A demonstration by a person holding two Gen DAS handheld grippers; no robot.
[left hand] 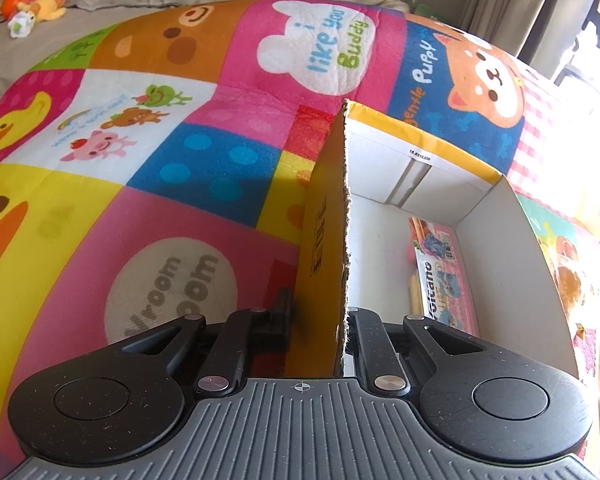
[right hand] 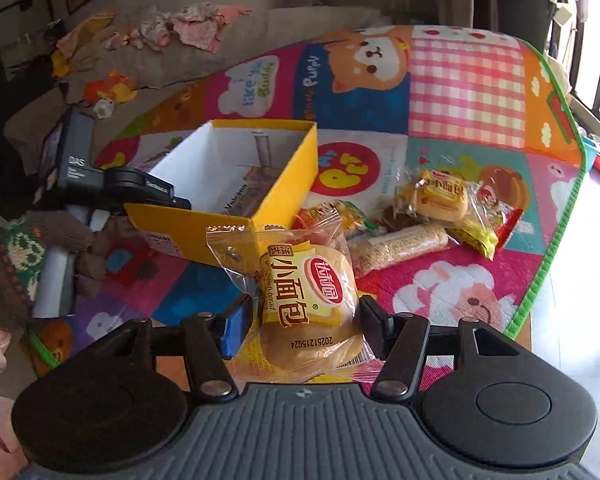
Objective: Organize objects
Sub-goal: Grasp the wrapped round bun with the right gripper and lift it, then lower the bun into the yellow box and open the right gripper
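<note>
1. Left hand-held gripper [left hand: 318, 320] is clamped on the yellow box [right hand: 292, 168] wall, probably steadying it.
2. Right hand-held gripper [right hand: 304, 316] pinches a wrapped bun [right hand: 308, 300], box at 11 o'clock, likely its destination.

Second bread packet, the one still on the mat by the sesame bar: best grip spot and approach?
Take the second bread packet across the bun's body, not the loose film ends. It lies flat on the play mat, so come from above. Its far side looks freest; the sesame bar and other wrappers crowd the near side.
</note>
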